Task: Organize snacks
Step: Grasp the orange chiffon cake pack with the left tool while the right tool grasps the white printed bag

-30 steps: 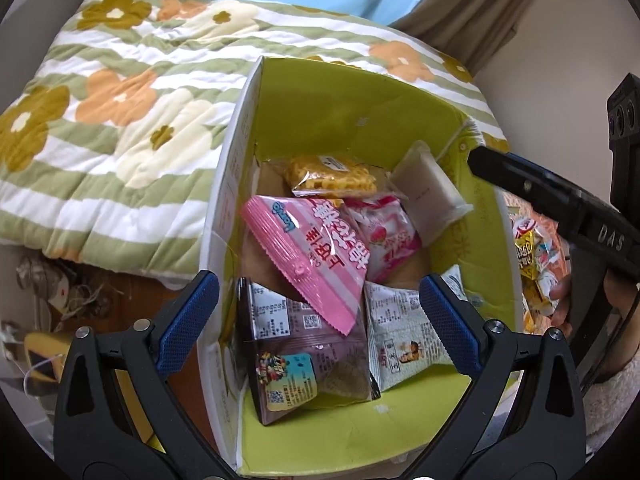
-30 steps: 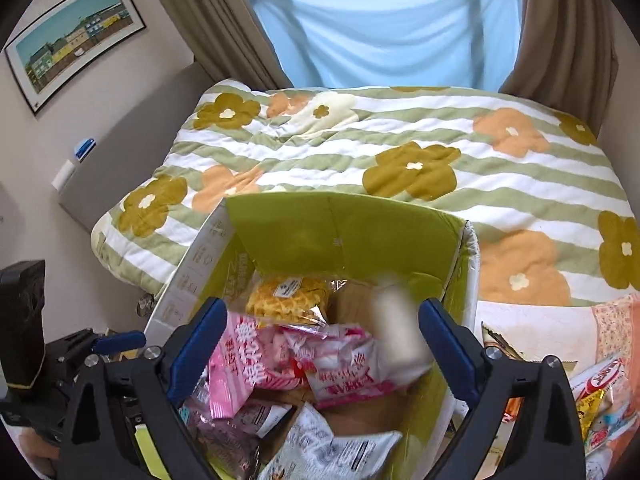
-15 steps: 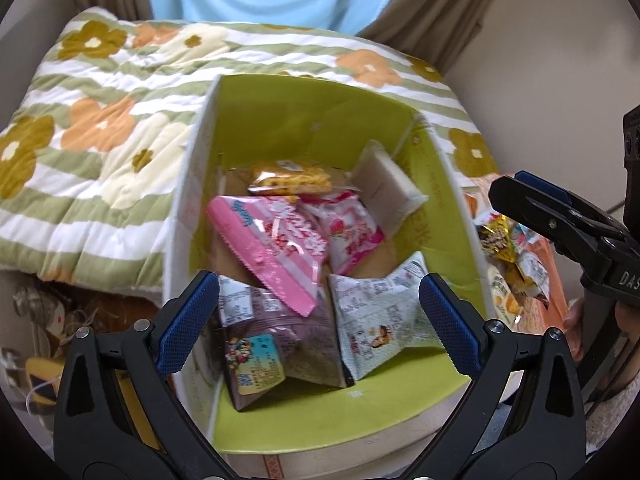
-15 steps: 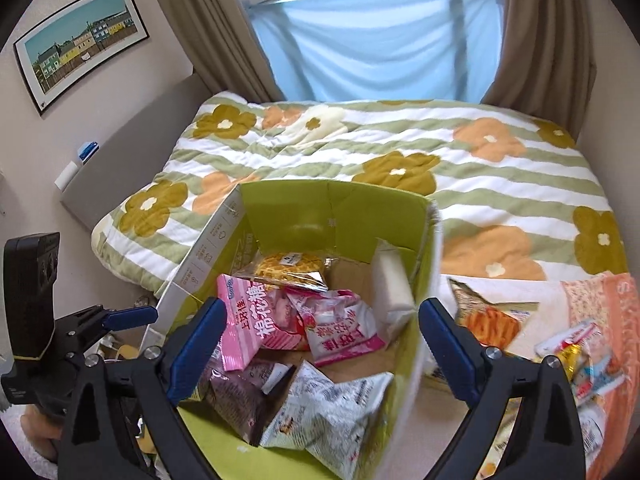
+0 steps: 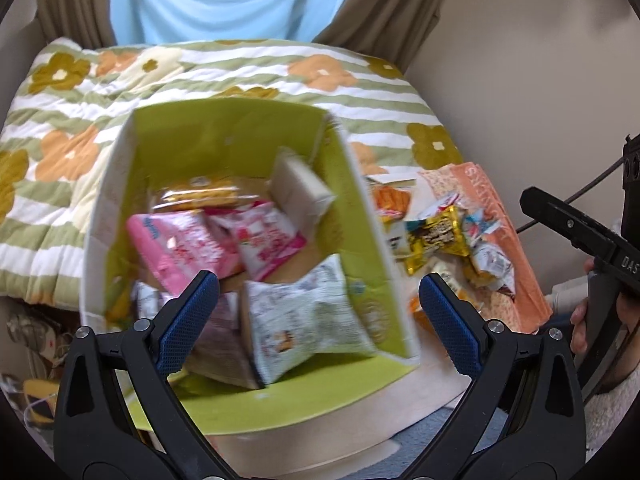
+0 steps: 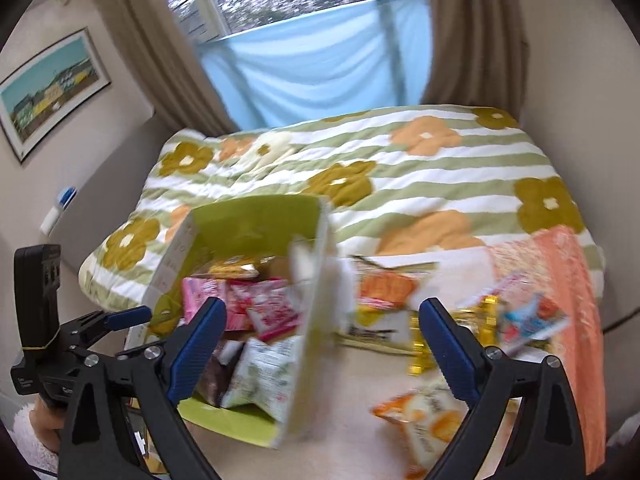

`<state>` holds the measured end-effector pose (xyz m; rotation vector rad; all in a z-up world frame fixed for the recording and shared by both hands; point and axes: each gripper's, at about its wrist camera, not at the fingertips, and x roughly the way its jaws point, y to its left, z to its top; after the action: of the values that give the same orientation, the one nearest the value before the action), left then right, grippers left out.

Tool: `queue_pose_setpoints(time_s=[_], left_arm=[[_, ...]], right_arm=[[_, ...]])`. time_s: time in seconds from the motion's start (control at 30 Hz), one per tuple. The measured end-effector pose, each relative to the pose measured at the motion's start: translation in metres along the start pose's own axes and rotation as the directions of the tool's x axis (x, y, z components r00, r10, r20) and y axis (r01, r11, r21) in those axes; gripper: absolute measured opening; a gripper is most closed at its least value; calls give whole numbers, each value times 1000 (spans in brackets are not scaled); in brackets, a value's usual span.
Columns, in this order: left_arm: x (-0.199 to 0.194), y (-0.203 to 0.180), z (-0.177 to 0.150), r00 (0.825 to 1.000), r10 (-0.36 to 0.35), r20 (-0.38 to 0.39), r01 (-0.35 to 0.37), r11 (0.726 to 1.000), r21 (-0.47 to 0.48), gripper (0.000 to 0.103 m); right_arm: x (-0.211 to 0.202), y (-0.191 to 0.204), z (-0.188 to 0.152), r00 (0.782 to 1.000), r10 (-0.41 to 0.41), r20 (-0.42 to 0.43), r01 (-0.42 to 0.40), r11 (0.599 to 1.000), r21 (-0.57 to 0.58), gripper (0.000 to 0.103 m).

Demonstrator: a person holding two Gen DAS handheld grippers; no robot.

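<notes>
A cardboard box [image 5: 224,140] with a green inside holds several snack packets: a pink one [image 5: 180,244], a white and green one [image 5: 300,320] and a beige block [image 5: 300,188]. My left gripper [image 5: 318,320] hangs open above the box's near right corner, with nothing between its fingers. My right gripper [image 6: 324,344] is open and bare too, over the box's right wall [image 6: 316,320] and the loose snacks beside it. Among those are an orange pack [image 6: 384,288], a gold pack [image 6: 420,344] and an orange-white pack [image 6: 424,420]. The picture is blurred.
The box and loose snacks rest on a pale surface [image 6: 352,384] in front of a bed with a flowered quilt [image 6: 400,184]. An orange cloth [image 6: 568,280] lies at the right. Each hand-held gripper shows at the edge of the other's view: the right one [image 5: 580,232], the left one [image 6: 100,320].
Both grippers have moved right and a little up; the box slid left in both views and the loose snacks to its right came into sight. Both stayed open.
</notes>
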<state>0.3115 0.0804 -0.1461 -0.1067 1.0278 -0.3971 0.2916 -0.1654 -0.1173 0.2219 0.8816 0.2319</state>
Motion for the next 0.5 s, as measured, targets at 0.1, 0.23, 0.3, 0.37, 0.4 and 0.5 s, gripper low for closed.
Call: queue_pose_setpoints(time_s=[0.1,0.23,0.3,0.37,0.4,0.5], left_arm=[[5,-31,0,1000,7,2,-7,1000,-10,100],[21,-73,-2,999,39,-19,-40,999,-21,100],[29,-95,-5,999,43,-28,-43,999,-24,100],[39,-119,-7,997,61,-40,-62,998,-15,100],[44,-129,-9,997,69,-48,-70,997,-15,100],[59,-156,-17,994,77,-71,-80,996,-35,100]], right_arm=[[-14,-34,-2,1000,-13,9,12,1000,7,96],[-29,-86,-9,1000,-22,-18,22,1000,5,103],[-35,-106,-15,999,-21,-30,21,1000,-12,103],[-40,-126,-20,999,-20,-42,19,999,-31,103],[-41,-135,-24,999,-18,-50,16,999,-40,103],[-38,-158,-35,996,-4,-86,-3,997,-71,103]])
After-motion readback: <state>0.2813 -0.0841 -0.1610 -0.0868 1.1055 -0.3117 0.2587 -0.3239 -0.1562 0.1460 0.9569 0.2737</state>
